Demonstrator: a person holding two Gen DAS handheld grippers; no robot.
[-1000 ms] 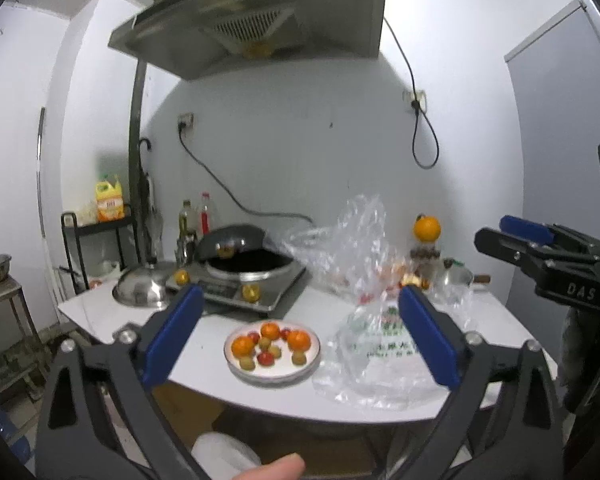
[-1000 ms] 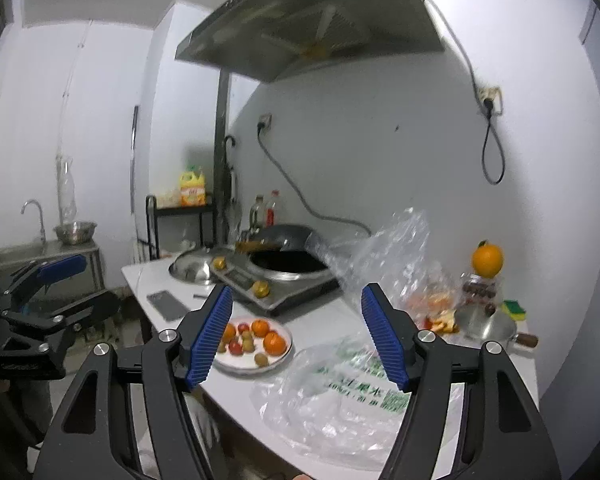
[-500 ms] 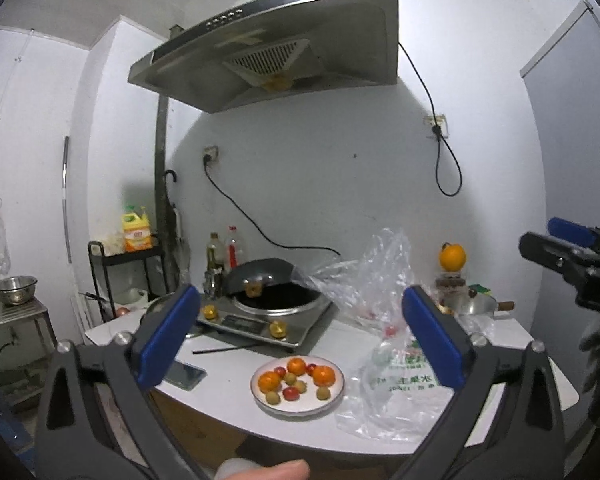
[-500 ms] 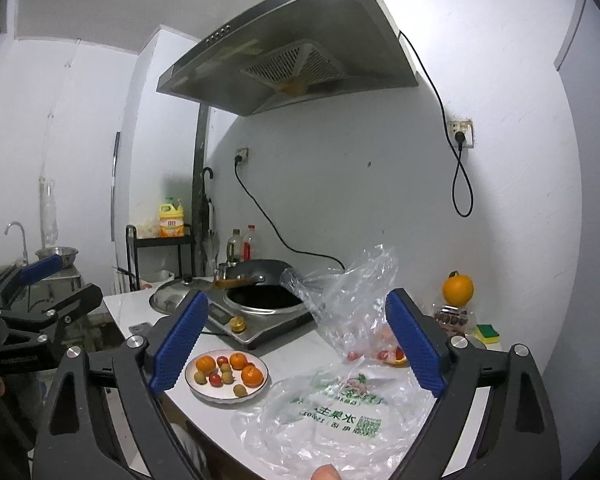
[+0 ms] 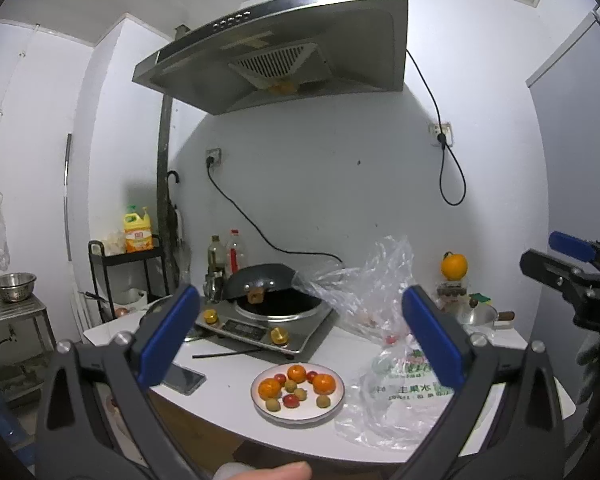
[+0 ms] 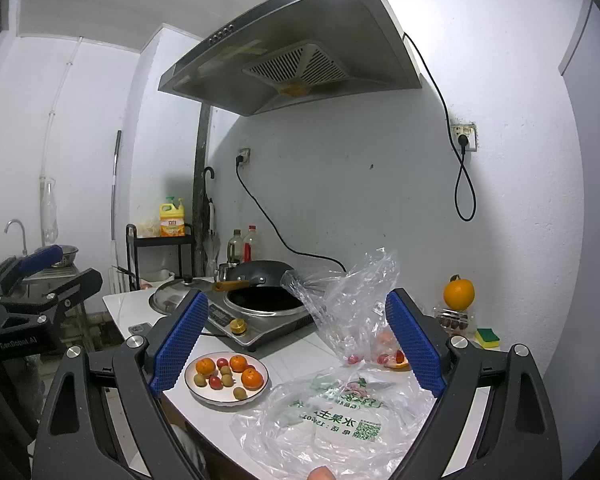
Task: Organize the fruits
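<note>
1. Fruits are the business here, and neither gripper has any: the left gripper hangs well back from the counter with its blue pads spread wide and nothing between them.
2. The right gripper matches it, jaws wide apart and empty, held back from the counter edge.
3. Out past the pads, the fruit sits heaped on a white plate near the front edge of the white counter: three small oranges, a few red cherry tomatoes and several pale green-brown round fruits, all loose and touching.
4. Handling call: these look light, round and ready to roll. The tomatoes likely bruise or split under a hard squeeze, so a soft pinch across the widest part suits them; the oranges look firmer and would take a fuller grip.
5. Just beside the plate lies a printed plastic bag, thin, floppy and slippery; best taken by its rim.
6. A second clear bag stands crumpled behind it, red fruit showing through.
7. One large orange perches on a container at the back, well apart from the plate.
</note>
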